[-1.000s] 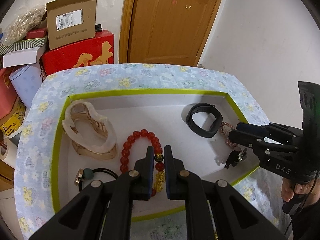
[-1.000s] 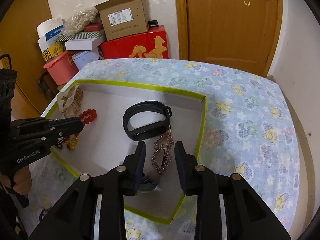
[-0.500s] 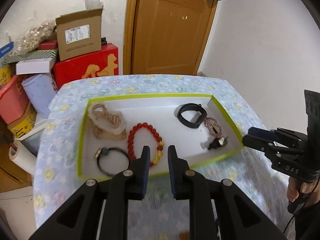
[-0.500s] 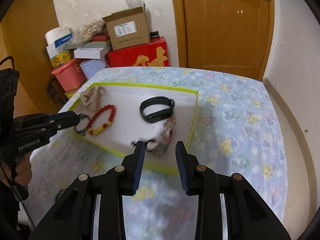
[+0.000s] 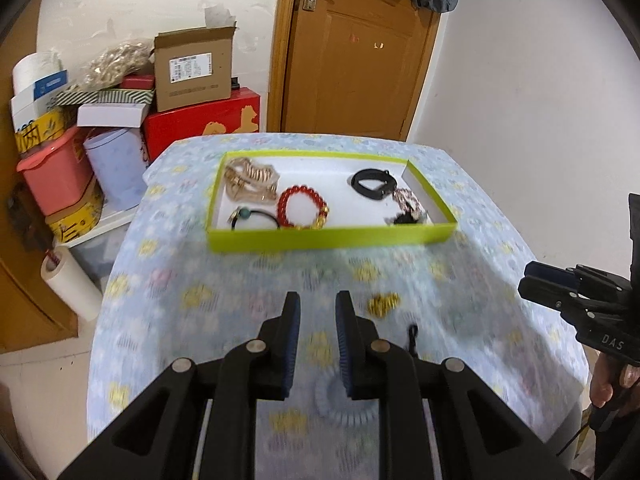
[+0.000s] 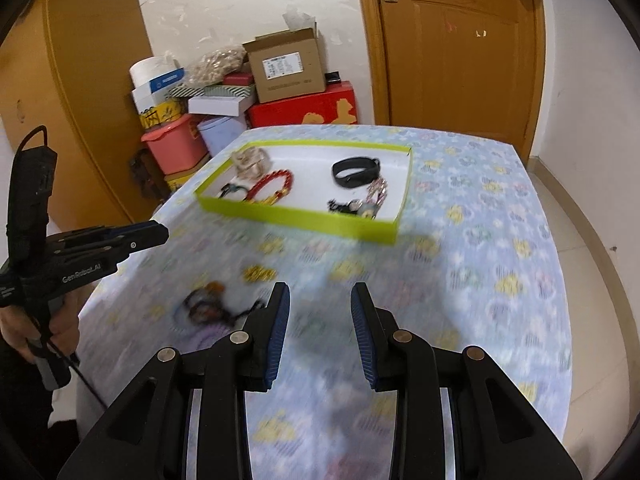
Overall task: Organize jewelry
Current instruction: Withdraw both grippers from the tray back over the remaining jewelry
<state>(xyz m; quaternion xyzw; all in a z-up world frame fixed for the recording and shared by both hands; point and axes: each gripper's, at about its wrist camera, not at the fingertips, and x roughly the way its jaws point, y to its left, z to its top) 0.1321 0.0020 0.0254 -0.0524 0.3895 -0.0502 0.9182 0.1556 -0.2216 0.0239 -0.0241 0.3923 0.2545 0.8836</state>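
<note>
The green tray [image 5: 332, 238] sits on the far half of the table, on the flowery blue cloth [image 5: 248, 272]. Both tongs are well back from it, over the near part of the table.

Inside the tray, on the left side, lie a pale gold bracelet [image 5: 250, 180], a red bead bracelet [image 5: 302, 206] and a thin black band with a green bead [image 5: 250, 216]. On the right side lie a black wristband [image 5: 372, 182], a sparkly pink piece [image 5: 406, 198] and a small dark piece [image 5: 404, 219] just beside it.

The left tongs [image 5: 317, 312] have their two tips a little apart, with nothing between them. Their tips have just been opening. The right tongs [image 6: 320, 300] are spread a bit wider, and they pinch nothing too.

Some jewelry still lies on the cloth, outside the tray. A small gold piece [image 5: 383, 303] is just past the left tongs, a bit to the right of their tips. A light spiral ring [image 5: 344, 404] lies under the left tongs. From the right camera, a dark blurry bunch [image 6: 204, 306] sits to the left of the right tongs. It is too blurry to tell what it is.

A hand [image 5: 608, 388] holds the right tongs at the edge of the left camera's view.
</note>
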